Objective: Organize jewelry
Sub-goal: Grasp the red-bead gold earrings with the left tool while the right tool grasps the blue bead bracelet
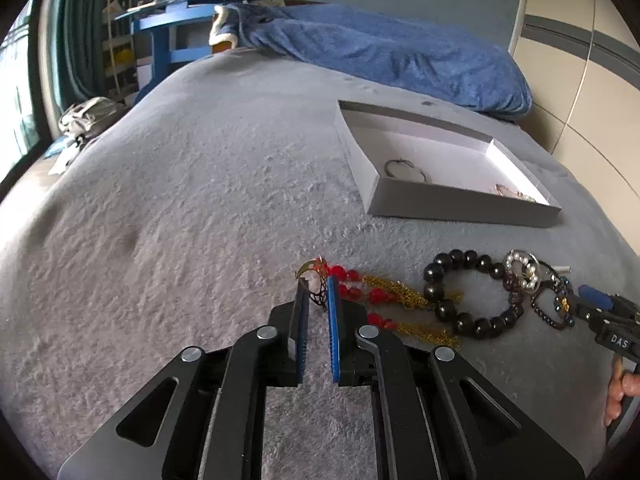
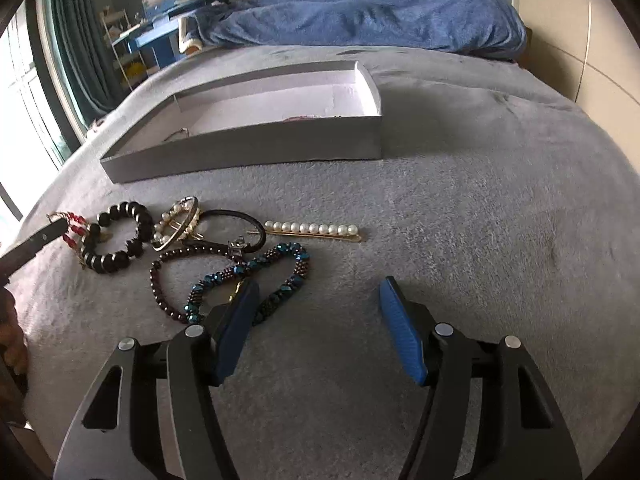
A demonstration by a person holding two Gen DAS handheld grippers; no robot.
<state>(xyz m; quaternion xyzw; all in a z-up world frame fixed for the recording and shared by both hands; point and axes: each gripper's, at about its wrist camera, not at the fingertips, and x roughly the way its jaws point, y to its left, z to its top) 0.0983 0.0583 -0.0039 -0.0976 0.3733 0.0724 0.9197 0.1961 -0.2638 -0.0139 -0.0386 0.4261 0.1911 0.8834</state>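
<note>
Left wrist view
Left gripper (image 1: 318, 286): jaws drawn nearly together, clenched on the black filigree end of the red bead earring (image 1: 352, 286), which lay on the grey blanket (image 1: 180, 200); the pinched part was mostly hidden behind the blue pads.
Gold tassels (image 1: 404, 294): trailed toward 3 o'clock, passing under the black bead bracelet (image 1: 468, 296).
Pearl ring clip (image 1: 522, 270): touching the bracelet at its 2 o'clock side.
White box (image 1: 460, 200): at 1 o'clock, open; a thin hoop (image 1: 404, 170) inside, and a pinkish piece (image 1: 514, 192) in the near corner, too small to identify.
Right gripper (image 1: 592, 300): cut off at the frame's 3 o'clock edge, a hand (image 1: 620, 392) partly visible below.

Right wrist view
Right gripper (image 2: 316, 292): jaws released, standing wide; its left pad overlapped the blue bead bracelet (image 2: 256, 276), perhaps touching it.
Dark bead strand (image 2: 176, 272): beside it at 9 o'clock.
Black hair tie (image 2: 240, 226): partly covered.
Pearl hair pin (image 2: 314, 229): at 12 o'clock, clear of the pile.
Box contents: largely hidden by the near wall.
</note>
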